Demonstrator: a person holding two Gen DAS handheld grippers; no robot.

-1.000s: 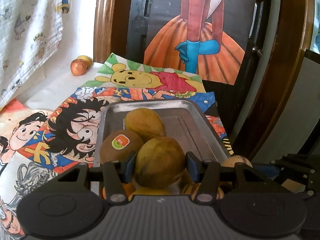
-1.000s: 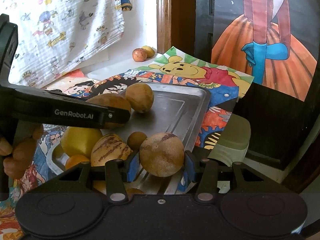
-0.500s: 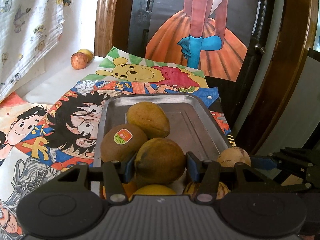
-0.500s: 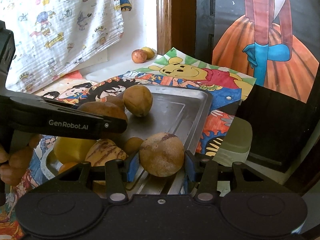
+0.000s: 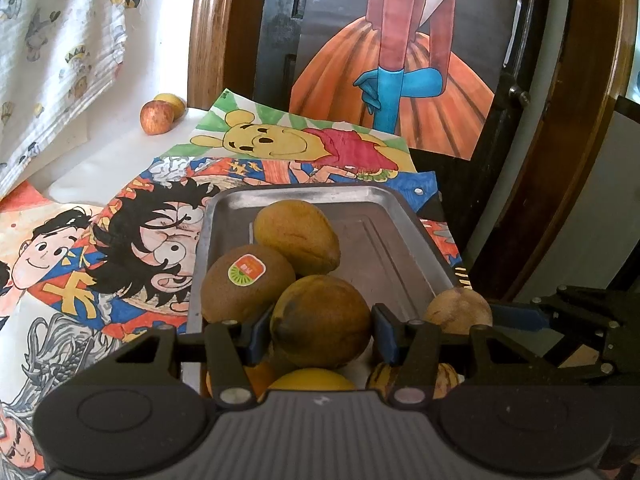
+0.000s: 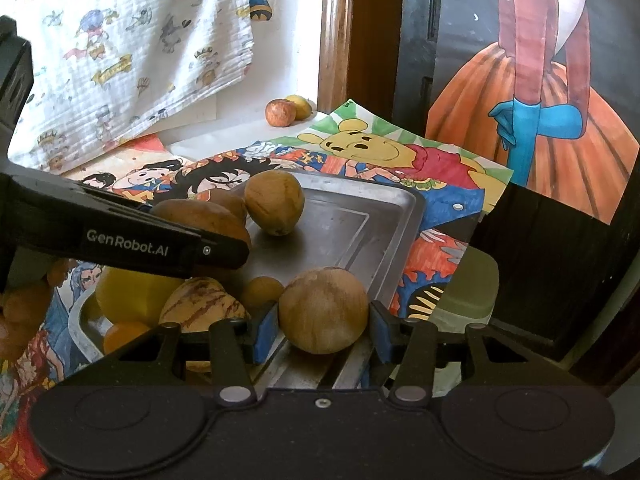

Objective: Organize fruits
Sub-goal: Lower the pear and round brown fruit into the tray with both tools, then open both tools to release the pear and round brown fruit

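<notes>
A dark brown fruit (image 5: 320,322) is clamped between the blue pads of the left gripper (image 5: 318,334) over the near end of the metal tray (image 5: 404,216), beside a stickered kiwi (image 5: 248,286). A round tan fruit (image 6: 324,309) is gripped by the right gripper (image 6: 323,330) at the tray's near right rim. An apple (image 6: 280,112) is seen well apart at the table's far edge.

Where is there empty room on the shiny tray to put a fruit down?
The far half of the metal tray is bare, between its back rim and the oval brown fruit. The near end is crowded: kiwi, striped fruit and yellow fruit sit packed together.
</notes>
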